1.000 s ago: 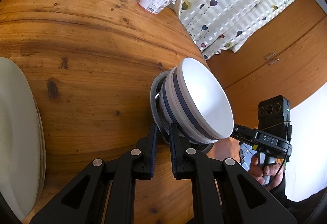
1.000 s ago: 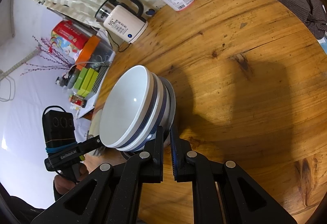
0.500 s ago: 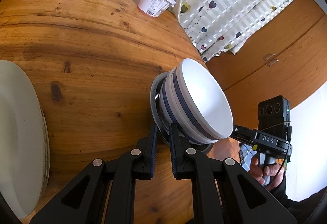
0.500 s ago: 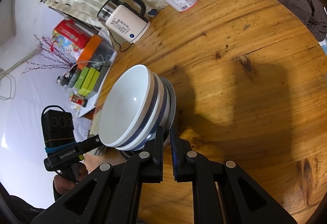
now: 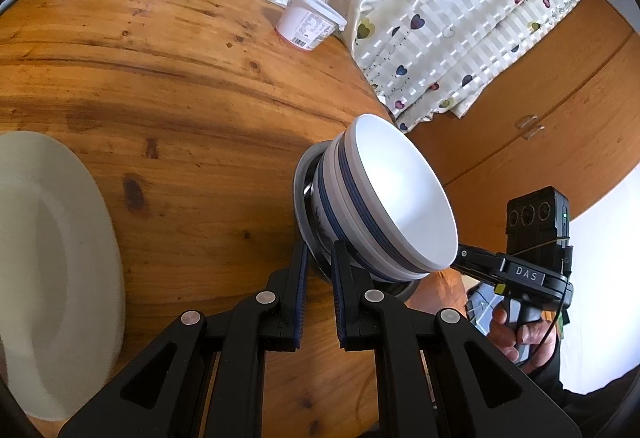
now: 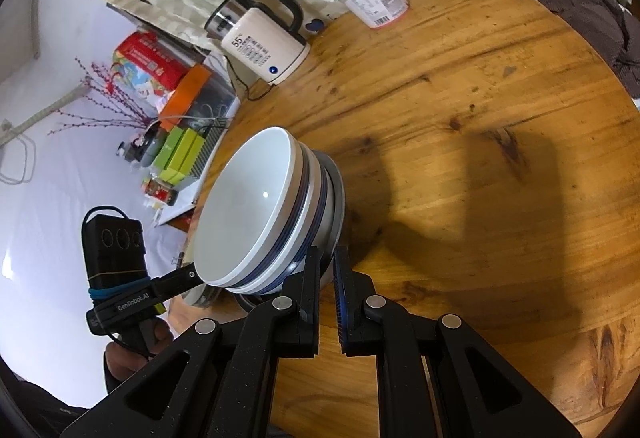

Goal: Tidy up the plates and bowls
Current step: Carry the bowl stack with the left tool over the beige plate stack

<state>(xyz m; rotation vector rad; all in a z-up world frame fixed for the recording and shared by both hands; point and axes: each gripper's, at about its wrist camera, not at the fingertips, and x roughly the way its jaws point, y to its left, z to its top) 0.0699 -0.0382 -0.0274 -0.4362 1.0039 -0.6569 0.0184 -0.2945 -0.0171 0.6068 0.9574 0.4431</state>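
White bowls with blue stripes are pinched at opposite rims by the left claw and right claw; the plates lie left.

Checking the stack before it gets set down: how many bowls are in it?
3 visible: white bowl on top, a blue-banded bowl beneath, a grey bowl at the bottom. Others may be nested unseen.

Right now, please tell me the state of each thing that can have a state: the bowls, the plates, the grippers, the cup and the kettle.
bowl stack: nested, on a grey plate, gripped from both sides
left gripper: shut on grey plate rim
right gripper: shut on grey plate rim
white plates: stacked on the table
yogurt cup: upright, lid on
kettle: upright, lid closed, indicator light lit
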